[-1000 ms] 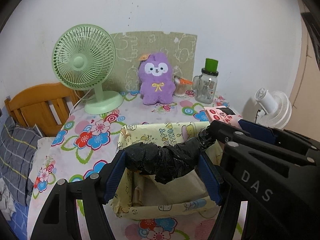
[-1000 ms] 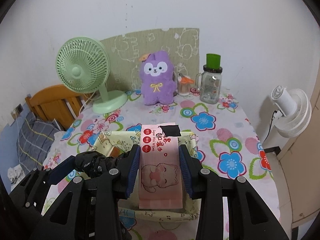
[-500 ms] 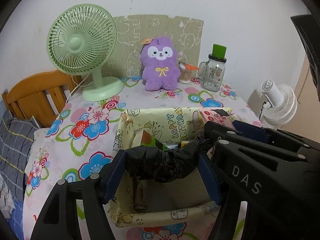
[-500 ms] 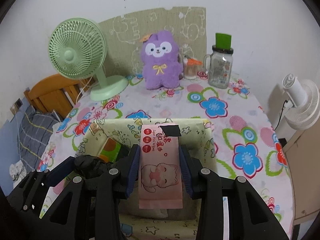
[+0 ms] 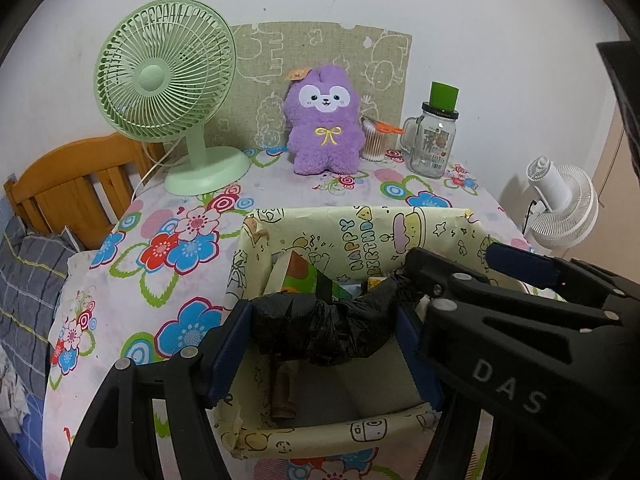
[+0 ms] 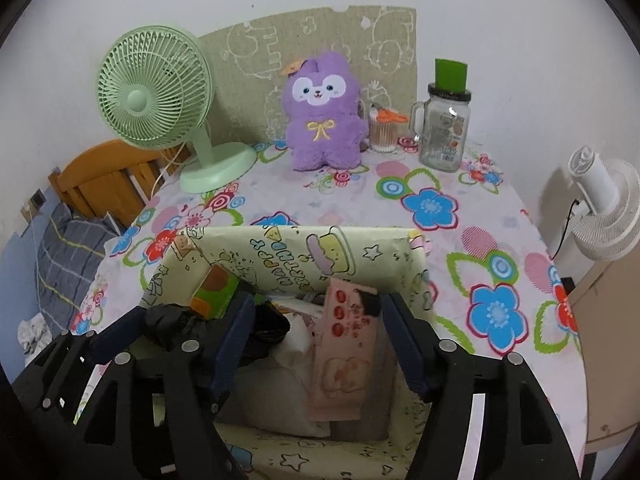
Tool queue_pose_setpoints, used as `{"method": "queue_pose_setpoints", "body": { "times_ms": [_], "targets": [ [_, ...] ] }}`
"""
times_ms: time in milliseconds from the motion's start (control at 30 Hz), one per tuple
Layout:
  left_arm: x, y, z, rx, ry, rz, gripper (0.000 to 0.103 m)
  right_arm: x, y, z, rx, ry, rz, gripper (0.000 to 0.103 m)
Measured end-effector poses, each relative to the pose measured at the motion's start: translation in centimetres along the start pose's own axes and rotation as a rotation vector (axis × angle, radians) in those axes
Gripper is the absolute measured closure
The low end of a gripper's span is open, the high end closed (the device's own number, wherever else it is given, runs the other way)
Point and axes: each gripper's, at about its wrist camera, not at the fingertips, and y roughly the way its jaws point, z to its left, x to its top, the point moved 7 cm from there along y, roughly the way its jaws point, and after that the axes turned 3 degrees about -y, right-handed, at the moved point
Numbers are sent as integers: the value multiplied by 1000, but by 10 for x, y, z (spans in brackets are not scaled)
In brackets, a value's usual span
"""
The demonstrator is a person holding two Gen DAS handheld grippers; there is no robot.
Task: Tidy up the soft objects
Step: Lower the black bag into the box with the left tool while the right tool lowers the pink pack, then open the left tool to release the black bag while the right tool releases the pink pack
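Left jaws clamp black bag (image 5: 324,330); right jaws apart, wipes pack (image 6: 344,346) loose between them.

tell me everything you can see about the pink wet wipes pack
The pink wet wipes pack is a flat, soft plastic pouch printed with red circles, a cartoon cat and a black flap near its top. It lies tilted inside the yellow birthday-print box, leaning on a white bag. The right gripper is open around it, fingers apart from its sides.
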Motion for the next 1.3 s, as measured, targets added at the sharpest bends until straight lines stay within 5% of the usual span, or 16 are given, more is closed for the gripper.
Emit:
{"method": "queue_pose_setpoints", "body": {
  "times_ms": [633,1000,1300],
  "targets": [
    [6,1,-29,-29,10,-18,28,-11,-28,-40,-58,43,-40,33],
    [-3,3,-34,-50,11,10,3,-20,-27,-50,-64,73,-26,33],
    [-10,-17,-32,-48,12,-12,0,-28,-43,-38,-63,60,-44,33]
  ]
}}
